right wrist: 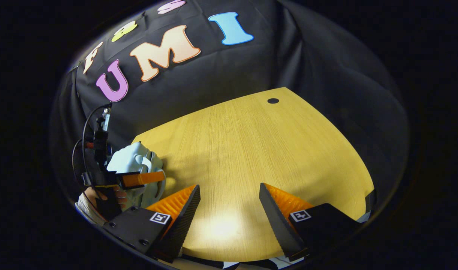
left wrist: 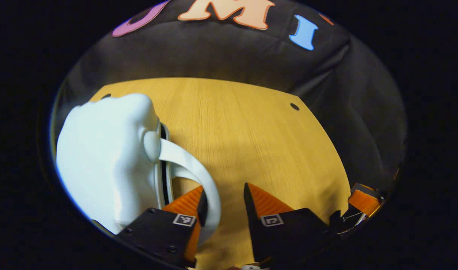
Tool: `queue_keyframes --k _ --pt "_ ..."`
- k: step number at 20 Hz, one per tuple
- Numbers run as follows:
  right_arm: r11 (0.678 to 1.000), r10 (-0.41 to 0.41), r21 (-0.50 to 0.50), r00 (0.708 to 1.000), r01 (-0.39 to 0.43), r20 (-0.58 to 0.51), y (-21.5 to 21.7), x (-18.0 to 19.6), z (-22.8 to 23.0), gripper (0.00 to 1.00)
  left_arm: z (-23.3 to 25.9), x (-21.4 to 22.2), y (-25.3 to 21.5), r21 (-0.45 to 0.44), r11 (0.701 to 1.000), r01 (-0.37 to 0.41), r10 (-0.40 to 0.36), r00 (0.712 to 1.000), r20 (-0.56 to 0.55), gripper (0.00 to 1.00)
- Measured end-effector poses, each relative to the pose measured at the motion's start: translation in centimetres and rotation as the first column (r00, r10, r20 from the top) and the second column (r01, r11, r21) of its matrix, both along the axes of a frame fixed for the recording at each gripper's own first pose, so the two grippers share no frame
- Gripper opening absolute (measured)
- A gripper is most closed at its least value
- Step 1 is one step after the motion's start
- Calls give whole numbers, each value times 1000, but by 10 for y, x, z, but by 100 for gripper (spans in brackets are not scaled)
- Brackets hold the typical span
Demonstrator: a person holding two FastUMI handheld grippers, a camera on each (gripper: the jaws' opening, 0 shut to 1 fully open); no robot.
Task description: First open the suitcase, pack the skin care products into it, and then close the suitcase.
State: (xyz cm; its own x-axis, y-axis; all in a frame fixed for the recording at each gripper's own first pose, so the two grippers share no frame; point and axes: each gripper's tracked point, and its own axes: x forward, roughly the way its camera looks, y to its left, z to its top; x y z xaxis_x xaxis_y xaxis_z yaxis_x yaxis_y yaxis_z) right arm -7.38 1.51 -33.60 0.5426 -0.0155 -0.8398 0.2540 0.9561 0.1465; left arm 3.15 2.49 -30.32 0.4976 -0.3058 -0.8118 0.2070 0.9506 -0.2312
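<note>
Wooden table; white suitcase beside left tool.

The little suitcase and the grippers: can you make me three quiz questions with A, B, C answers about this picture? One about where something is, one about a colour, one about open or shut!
1. Where does the suitcase sit in the left gripper view?
A. on the left part of the table
B. on the floor
C. hanging on the wall

2. What colour is the suitcase?
A. red
B. white
C. green

3. How do the right gripper's fingers stand?
A. clamped on a bottle
C. shut tight together
B. spread apart with nothing between them

Answers:
1 A: it rests on the wooden table, left of the left gripper.
2 B: its shell and handle look white.
3 B: bare table shows in the wide gap between the fingers.
</note>
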Motion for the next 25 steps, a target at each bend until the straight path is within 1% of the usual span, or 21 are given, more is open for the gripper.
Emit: queue_keyframes --k 1,2,3,4,5,6,7,8,9,10,11,13,16,17,18,21,23,25 --pt "1000 11 -16 1000 -11 23 0 6 6 97 14 4 -4 21 1000 -10 8 997 76 68" --pt "999 23 -33 998 -21 54 0 12 16 97 30 8 -5 23 999 -41 38 988 149 85" --pt "998 36 -47 995 -31 95 1 22 26 97 44 12 0 21 997 -81 74 975 210 96" --pt "997 49 -60 989 -41 136 3 30 37 99 51 12 1 33 992 -124 111 958 265 96" --pt "996 60 -76 982 -48 176 5 39 49 99 75 17 0 30 990 -135 113 918 379 97" --pt "994 75 -90 973 -56 218 7 47 60 99 107 22 -3 30 991 -128 97 866 490 95" --pt "993 89 -99 965 -67 247 11 54 70 99 129 22 -10 49 994 -93 51 835 548 95" --pt "992 100 -103 957 -74 273 15 60 78 97 145 20 -19 69 996 -58 6 808 590 94" --pt "992 100 -99 949 -74 299 18 66 88 99 157 14 -26 88 996 -33 -28 797 604 96" --pt "994 93 -91 940 -67 328 19 71 99 99 179 14 -31 92 996 -21 -42 775 631 96" --pt "995 83 -83 926 -57 368 19 76 115 99 196 14 -33 76 997 -18 -36 758 652 96" --pt "996 69 -88 892 -33 448 13 85 154 99 229 20 -33 33 999 -37 3 715 699 94" --pt "993 54 -119 814 20 579 2 94 210 99 262 19 -30 -6 998 -70 50 651 758 94" --pt "991 53 -131 789 35 612 0 95 225 99 271 20 -34 -17 998 -65 54 639 768 94" --pt "989 57 -140 772 42 633 -1 94 237 99 277 22 -39 -18 998 -56 49 630 775 94" --pt "987 69 -155 737 50 673 2 87 260 96 284 23 -36 -19 999 -46 44 630 775 94" --pt "986 78 -161 720 47 689 6 87 266 99 285 24 -33 -7 999 -42 32 627 778 94" --pt "986 86 -163 707 42 702 9 89 270 99 281 24 -32 8 999 -51 27 635 772 94"
